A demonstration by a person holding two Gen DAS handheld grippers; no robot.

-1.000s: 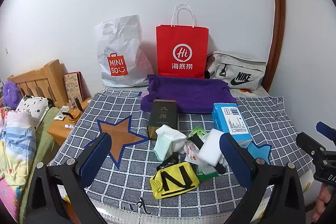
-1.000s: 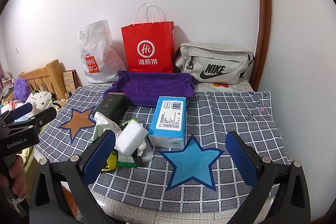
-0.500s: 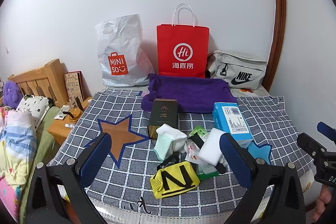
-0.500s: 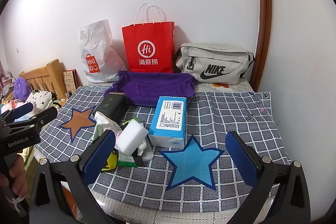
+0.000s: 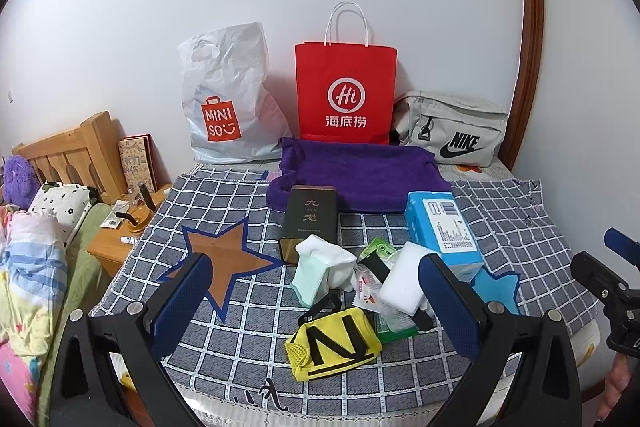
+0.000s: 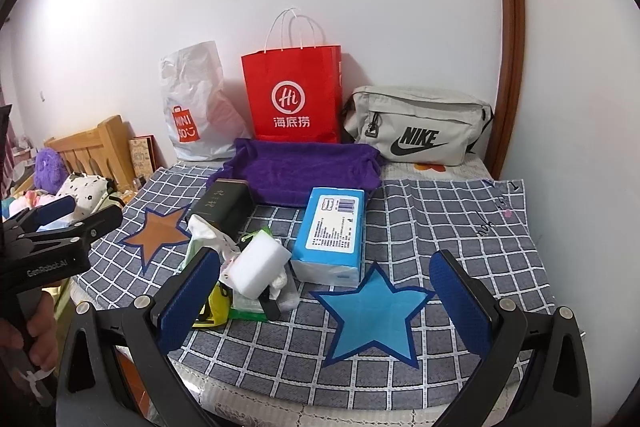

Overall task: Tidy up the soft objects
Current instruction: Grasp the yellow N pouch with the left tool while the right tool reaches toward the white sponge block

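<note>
Gaping wide and empty, both grippers' jaws frame a spongy white block (image 5: 401, 287) on checked cloth (image 6: 440, 219).

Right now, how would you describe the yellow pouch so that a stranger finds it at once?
Look at the checked cloth covering the bed, then the pile of small items in its middle. At the near edge of the pile lies the yellow pouch, flat, with mesh at one end. It alone is yellow, with a large black N.

The green packet (image 5: 394, 325) lies mostly hidden under the white sponge (image 5: 402, 281).
</note>
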